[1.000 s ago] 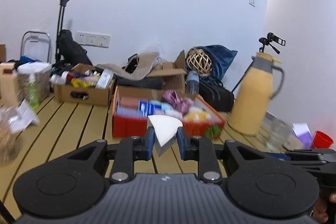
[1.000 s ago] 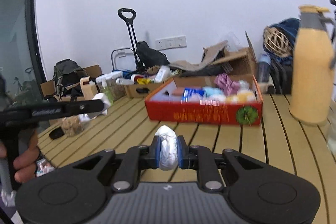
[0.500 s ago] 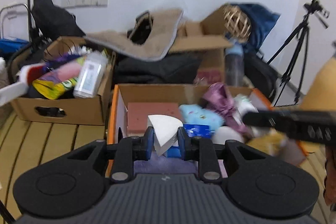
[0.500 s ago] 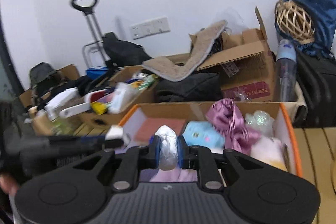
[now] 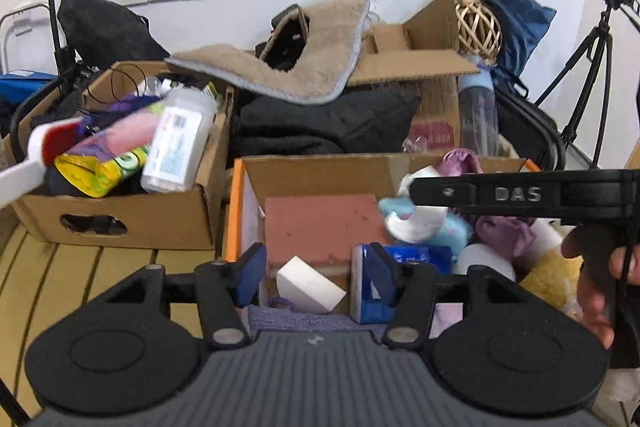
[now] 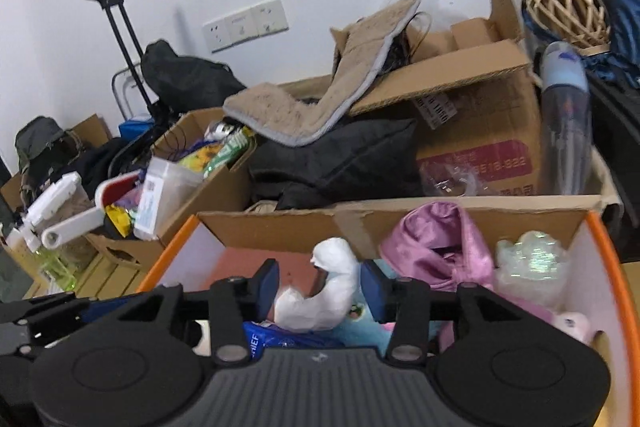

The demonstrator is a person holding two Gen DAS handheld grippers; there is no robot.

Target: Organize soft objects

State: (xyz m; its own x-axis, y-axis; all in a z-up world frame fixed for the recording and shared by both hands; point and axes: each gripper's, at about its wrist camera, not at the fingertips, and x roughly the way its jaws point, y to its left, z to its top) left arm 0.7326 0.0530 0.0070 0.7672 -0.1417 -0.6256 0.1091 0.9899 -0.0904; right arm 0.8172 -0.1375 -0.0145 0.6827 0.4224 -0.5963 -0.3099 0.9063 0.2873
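Left hand-held gripper (image 5: 314, 273) opening, white wedge sponge (image 5: 310, 290) loose between the pads, no longer pinched as before, long axis slanting down to the right. Right hand-held gripper (image 6: 319, 285) opening too, crumpled white wad (image 6: 320, 297) released, upright, over the orange box (image 6: 612, 267).

two tongs (image 5: 310, 271), three cardboard boxes (image 5: 132, 217), one water bottle (image 5: 478, 115).
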